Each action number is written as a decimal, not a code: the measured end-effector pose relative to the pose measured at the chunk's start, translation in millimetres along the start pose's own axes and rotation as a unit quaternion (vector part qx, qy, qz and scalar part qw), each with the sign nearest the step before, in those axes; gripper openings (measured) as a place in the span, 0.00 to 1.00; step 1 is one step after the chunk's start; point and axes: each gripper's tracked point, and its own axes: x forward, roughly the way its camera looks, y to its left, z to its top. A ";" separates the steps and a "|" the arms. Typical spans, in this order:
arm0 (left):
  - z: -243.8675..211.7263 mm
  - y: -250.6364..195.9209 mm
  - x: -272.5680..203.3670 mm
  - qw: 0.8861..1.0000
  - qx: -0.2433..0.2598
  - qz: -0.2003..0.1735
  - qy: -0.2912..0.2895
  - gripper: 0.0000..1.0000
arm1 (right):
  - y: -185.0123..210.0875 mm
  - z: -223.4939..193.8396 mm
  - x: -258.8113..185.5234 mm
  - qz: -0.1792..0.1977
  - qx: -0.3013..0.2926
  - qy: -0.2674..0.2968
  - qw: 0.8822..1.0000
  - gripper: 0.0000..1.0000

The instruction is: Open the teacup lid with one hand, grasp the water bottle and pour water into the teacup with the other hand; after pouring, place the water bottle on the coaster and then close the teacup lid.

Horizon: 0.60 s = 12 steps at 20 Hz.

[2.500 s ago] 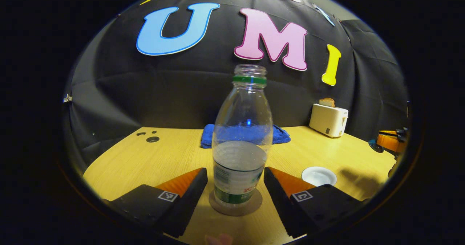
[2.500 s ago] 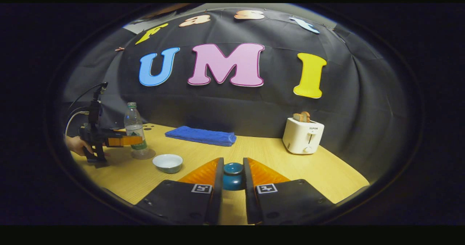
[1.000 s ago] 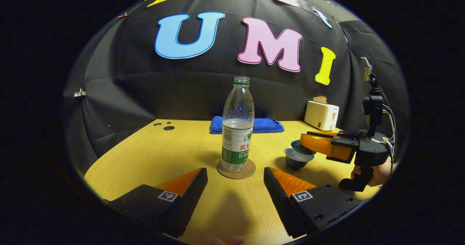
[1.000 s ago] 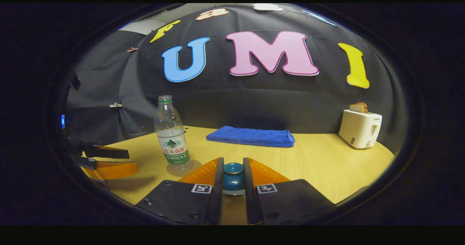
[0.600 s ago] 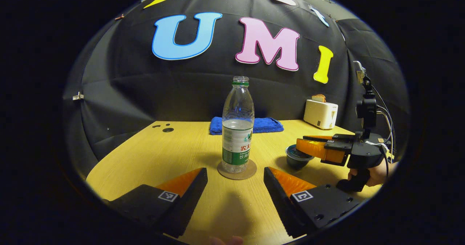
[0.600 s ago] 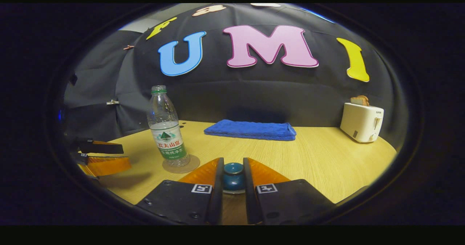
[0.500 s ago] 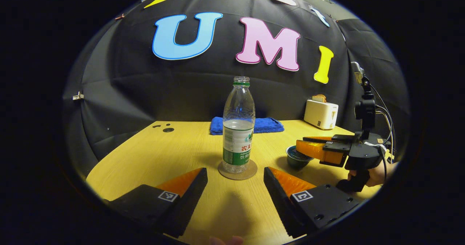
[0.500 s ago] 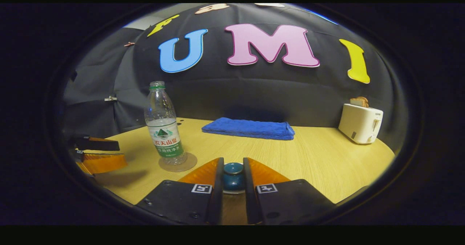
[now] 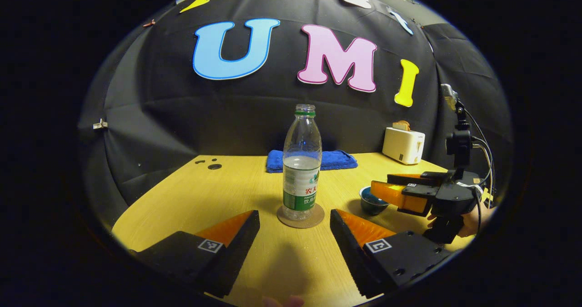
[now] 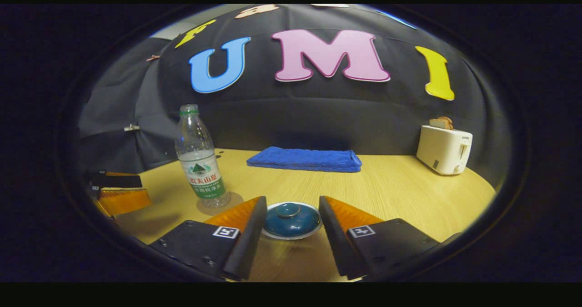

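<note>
A clear water bottle (image 9: 301, 161) with a green label, uncapped and partly full, stands upright on a round brown coaster (image 9: 300, 217) mid-table. My left gripper (image 9: 294, 232) is open, a short way in front of the bottle and not touching it. In the right gripper view the dark blue lid (image 10: 291, 219) rests on the teacup, whose pale rim shows just under it. My right gripper (image 10: 292, 201) is open, one finger on each side of the lid. The teacup (image 9: 372, 202) sits right of the bottle, partly hidden by the right gripper (image 9: 379, 183). The bottle (image 10: 198, 157) and left gripper (image 10: 145, 189) stand to the lid's left.
A folded blue towel (image 9: 311, 160) lies at the back of the wooden table (image 9: 213, 193). A white toaster (image 9: 402, 144) holding bread stands at the back right. A hand (image 9: 473, 216) holds the right gripper's handle. Small dark holes (image 9: 211, 165) mark the table's far left.
My right gripper has opened and let go of the lid's knob; the lid now lies on the teacup. My left gripper stays open and has drawn slightly back from the bottle.
</note>
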 end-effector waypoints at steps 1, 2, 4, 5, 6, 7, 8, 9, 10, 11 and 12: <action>4.0 0.9 -3.7 1.000 -0.003 0.004 0.000 0.97 | 1.6 11.5 -9.3 0.000 0.006 -0.011 1.000 0.76; 11.0 -0.2 -8.1 1.000 -0.007 0.009 -0.001 0.98 | 3.3 23.5 -18.6 -0.002 0.004 -0.020 1.000 0.79; 30.1 -9.6 -13.0 1.000 -0.018 0.021 0.000 0.98 | 7.0 51.2 -41.4 -0.006 -0.008 -0.035 0.999 0.83; 40.2 -12.3 -19.2 0.999 -0.022 0.027 0.000 0.98 | 9.9 66.3 -52.2 -0.006 -0.013 -0.043 0.999 0.83; 51.8 -15.0 -25.9 0.999 -0.022 0.031 -0.001 0.98 | 13.5 84.3 -62.9 -0.005 -0.018 -0.050 0.999 0.86; 62.9 -16.8 -32.0 0.999 -0.015 0.038 -0.005 0.98 | 16.4 100.2 -73.1 -0.007 -0.021 -0.054 0.998 0.84; 75.7 -17.7 -39.3 0.999 -0.005 0.042 -0.009 0.97 | 17.9 116.0 -83.8 -0.009 -0.023 -0.057 0.998 0.94; 87.0 -20.5 -46.7 0.999 0.004 0.045 -0.013 0.98 | 20.4 132.9 -93.7 -0.011 -0.023 -0.060 0.998 0.95; 98.5 -24.3 -53.6 0.999 0.012 0.043 -0.015 0.98 | 24.0 150.8 -104.0 -0.010 -0.021 -0.067 0.998 0.95; 116.6 -54.9 -66.6 0.999 0.018 0.040 -0.017 0.98 | 27.1 167.6 -112.9 -0.012 -0.025 -0.075 0.997 0.96; 127.8 -57.6 -74.2 0.999 0.019 0.038 -0.019 0.97 | 25.6 182.3 -121.9 -0.020 -0.032 -0.081 0.996 0.95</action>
